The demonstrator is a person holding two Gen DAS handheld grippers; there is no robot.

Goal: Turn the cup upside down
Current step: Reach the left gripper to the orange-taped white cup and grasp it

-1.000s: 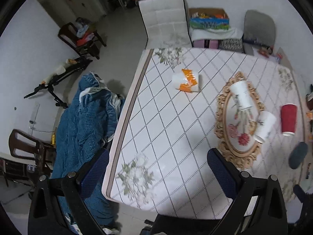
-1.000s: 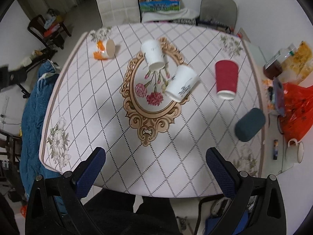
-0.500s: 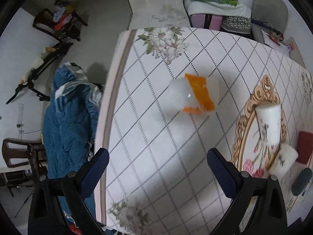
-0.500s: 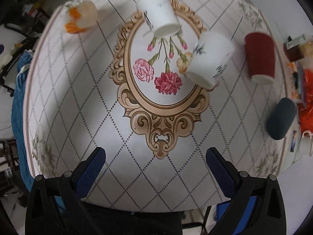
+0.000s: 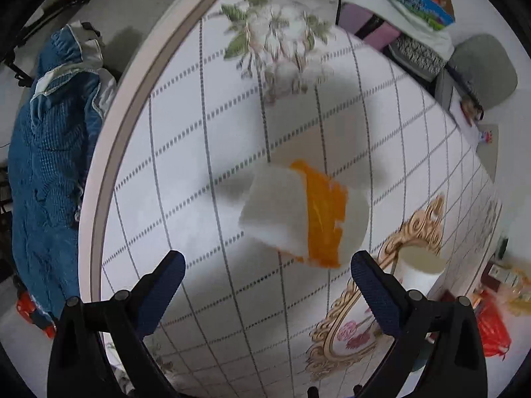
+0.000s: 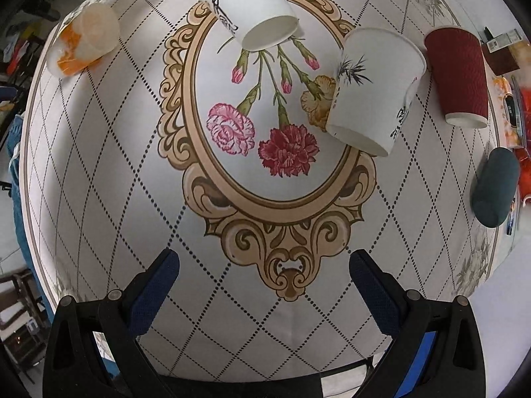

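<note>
At the bottom of the left wrist view, the left gripper [image 5: 264,273] has its jaws spread wide with nothing between them; its blue fingertips [image 5: 166,277] frame bare tablecloth. Just beyond them, a little right of centre, the orange-and-white cup [image 5: 303,214] lies on its side on the table [image 5: 186,172], its base toward the left of the frame and its mouth toward the right, apart from both fingers. The picture is blurred around it. At lower right, a white cup [image 5: 419,267] sits by the gold ornamental border. Past the table's left edge a blue quilted cloth [image 5: 49,152] fills the left of the frame.

In the right wrist view, the right gripper [image 6: 264,273] is likewise wide open and holds nothing, low in the frame over the table [image 6: 99,182]. Farther in, right of centre, a bamboo-print cup [image 6: 375,89] lies tilted on its side. Above centre, another white cup [image 6: 247,6] lies with its mouth facing the camera. At the right a red cup [image 6: 459,76] stands mouth down, a dark oval object [image 6: 494,187] below it. The orange-and-white cup [image 6: 83,43] lies at upper left, near the table's edge.
</note>
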